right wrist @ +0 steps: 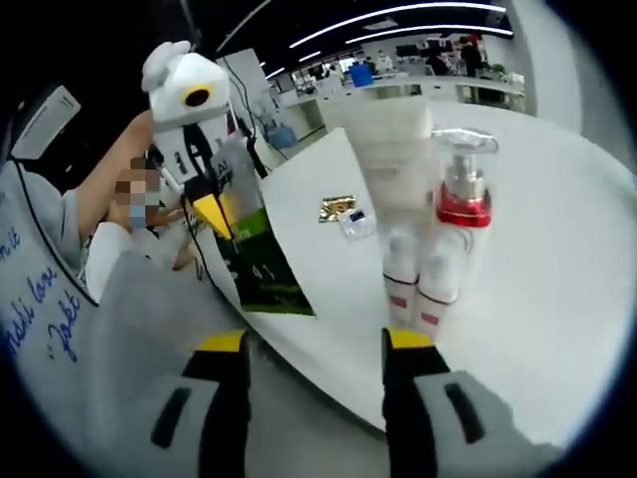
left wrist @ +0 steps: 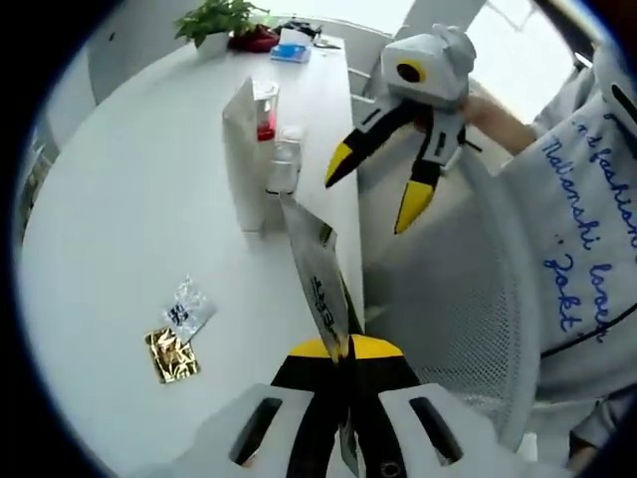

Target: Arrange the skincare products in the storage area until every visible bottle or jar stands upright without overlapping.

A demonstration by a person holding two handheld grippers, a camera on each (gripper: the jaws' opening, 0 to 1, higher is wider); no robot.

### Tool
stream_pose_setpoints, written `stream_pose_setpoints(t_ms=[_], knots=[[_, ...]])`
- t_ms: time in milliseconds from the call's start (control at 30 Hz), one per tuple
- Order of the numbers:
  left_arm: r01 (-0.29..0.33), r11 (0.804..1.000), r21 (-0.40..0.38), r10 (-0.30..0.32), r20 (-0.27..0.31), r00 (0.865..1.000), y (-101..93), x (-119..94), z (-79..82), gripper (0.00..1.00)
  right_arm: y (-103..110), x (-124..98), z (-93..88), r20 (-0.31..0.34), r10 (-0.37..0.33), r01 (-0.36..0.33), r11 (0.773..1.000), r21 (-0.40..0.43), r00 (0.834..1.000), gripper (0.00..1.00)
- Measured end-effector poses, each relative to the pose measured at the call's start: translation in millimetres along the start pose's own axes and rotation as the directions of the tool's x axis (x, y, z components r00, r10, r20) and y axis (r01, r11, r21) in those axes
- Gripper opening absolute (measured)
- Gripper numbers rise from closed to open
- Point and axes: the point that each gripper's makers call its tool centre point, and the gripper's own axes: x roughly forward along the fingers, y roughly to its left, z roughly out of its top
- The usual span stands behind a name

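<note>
Your left gripper is clenched on a flat green-printed sachet, which sticks up toward twelve o'clock in the left gripper view and hangs out past the rim of the white table. Your right gripper hangs released, jaws spread and holding nothing, aimed at the cluster of bottles.

Going left to right in the left gripper view: a gold sachet and a silver sachet lie flat at about nine o'clock, touching. At about eleven o'clock stands the tall white tube, then the red-collared pump bottle just beside it, and a small clear bottle at the table edge. All three look upright.

To do this step well, I judge you should bring the held sachet over the bare tabletop, well apart from the bottles, and lay it down without brushing the small bottle near the rim. Keep the right jaws clear of the pump head.

At the table's far end sit a potted plant and some small items. Behind it, the right gripper view gives an open office under long ceiling lights.
</note>
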Motion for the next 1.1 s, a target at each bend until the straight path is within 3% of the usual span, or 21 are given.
stream_pose_setpoints(t_ms=[233, 400, 567, 733, 967, 1100], knots=[[0.012, 0.999, 0.045, -0.012, -0.001, 1.000, -0.3, 2.7, -2.4, 0.00, 8.5, 19.0, 10.7, 0.022, 0.046, -0.046, 0.999, -0.007, 0.999, 0.38], [0.023, 0.996, 0.082, -0.023, -0.002, 1.000, -2.7, 6.3, -3.7, 0.00, 19.9, 33.5, 9.2, -0.027, 0.077, -0.079, 0.993, -0.090, 0.997, 0.32], [0.039, 0.994, 0.101, -0.039, 0.004, 0.999, -3.2, 8.2, -4.6, 0.00, 24.2, 46.9, 8.6, -0.050, 0.092, -0.097, 0.990, -0.100, 0.994, 0.25], [0.046, 0.995, 0.093, -0.047, 0.013, 0.999, 0.5, 10.4, -6.3, 0.00, 24.3, 51.7, 5.9, -0.092, 0.089, -0.101, 0.984, -0.144, 0.992, 0.19], [0.054, 0.996, 0.068, -0.056, 0.028, 0.998, 6.8, 14.6, -8.5, 0.00, 17.9, 53.1, 5.2, -0.091, 0.082, -0.094, 0.987, -0.131, 0.992, 0.07], [0.043, 0.998, 0.044, -0.045, 0.038, 0.998, 15.6, 16.7, -7.9, 0.00, 20.7, 55.5, 1.7, -0.108, 0.082, -0.099, 0.980, -0.170, 0.991, 0.03]])
